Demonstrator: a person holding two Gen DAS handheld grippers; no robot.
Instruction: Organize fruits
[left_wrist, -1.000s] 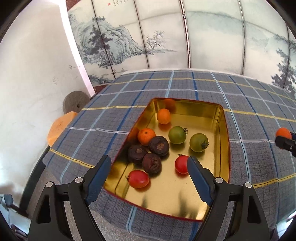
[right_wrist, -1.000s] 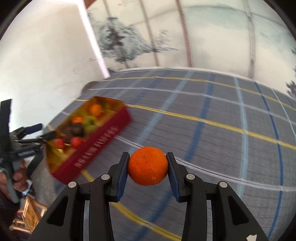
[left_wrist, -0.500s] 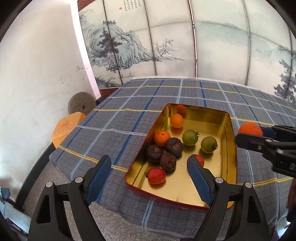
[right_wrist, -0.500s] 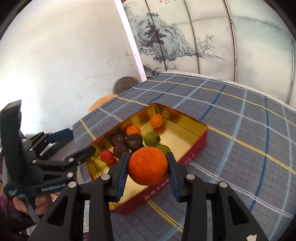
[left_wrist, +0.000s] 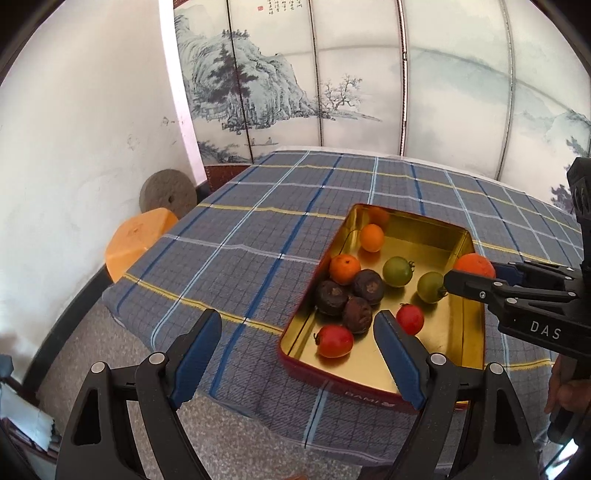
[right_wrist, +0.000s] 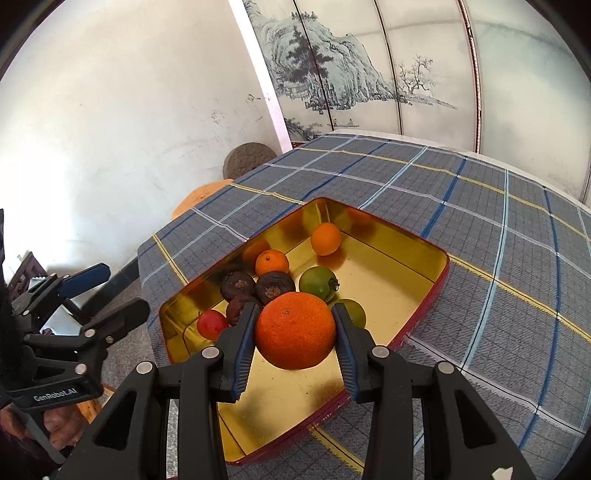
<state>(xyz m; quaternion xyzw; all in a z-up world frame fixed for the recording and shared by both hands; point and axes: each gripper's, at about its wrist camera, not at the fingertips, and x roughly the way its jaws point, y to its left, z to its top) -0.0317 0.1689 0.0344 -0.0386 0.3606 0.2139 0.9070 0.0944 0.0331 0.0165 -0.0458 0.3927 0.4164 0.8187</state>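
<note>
The right gripper (left_wrist: 469, 275) has white letters "DAS" on its black side in the left wrist view. The left gripper (right_wrist: 107, 291) has "GenRobot.AI" in white on its black body in the right wrist view. The red tin (left_wrist: 354, 391) has pale letters on its near outside wall that look like "BAMI", but they are hard to read. The painted screen (left_wrist: 273, 66) has small Chinese writing and a red stamp near its top, too tiny to read.

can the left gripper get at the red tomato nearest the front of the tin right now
Probably yes. The left gripper is open and empty, and the red tomato lies uncovered near the tin's front wall, though dark fruits crowd right behind it.
</note>
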